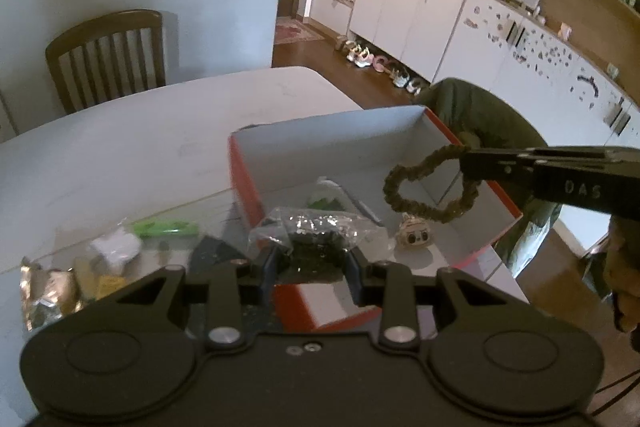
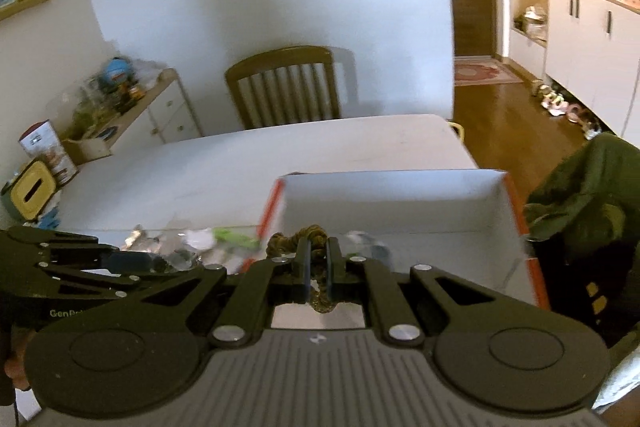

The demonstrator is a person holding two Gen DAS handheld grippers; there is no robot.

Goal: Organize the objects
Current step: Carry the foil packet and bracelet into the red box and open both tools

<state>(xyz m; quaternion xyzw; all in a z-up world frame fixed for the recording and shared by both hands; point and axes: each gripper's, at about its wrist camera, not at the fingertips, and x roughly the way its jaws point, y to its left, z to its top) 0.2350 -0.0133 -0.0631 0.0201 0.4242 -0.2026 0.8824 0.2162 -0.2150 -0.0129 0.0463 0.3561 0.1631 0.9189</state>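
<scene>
Currently our left claw (image 1: 310, 259) pinches a crinkly clear bag of dark beads (image 1: 308, 233); our right claw (image 2: 317, 261), fully closed, dangles an olive fabric scrunchie (image 1: 430, 187) above the open red-and-white cardboard box (image 1: 496, 195). Risk, as we judge it: the loop snagging on release, or the bag slipping onto the white table (image 1: 140, 147).

Right gripper (image 2: 317, 255) clamped on an olive scrunchie (image 2: 298, 241), fabric bunched past the fingertips and hanging below. Beyond, an open red-sided box (image 2: 516, 203) on the white table (image 2: 224, 167). Left gripper (image 2: 132, 259) reaching in from the left over blurred small packets (image 2: 224, 239). Wooden chair (image 2: 282, 87) at the far edge.
</scene>
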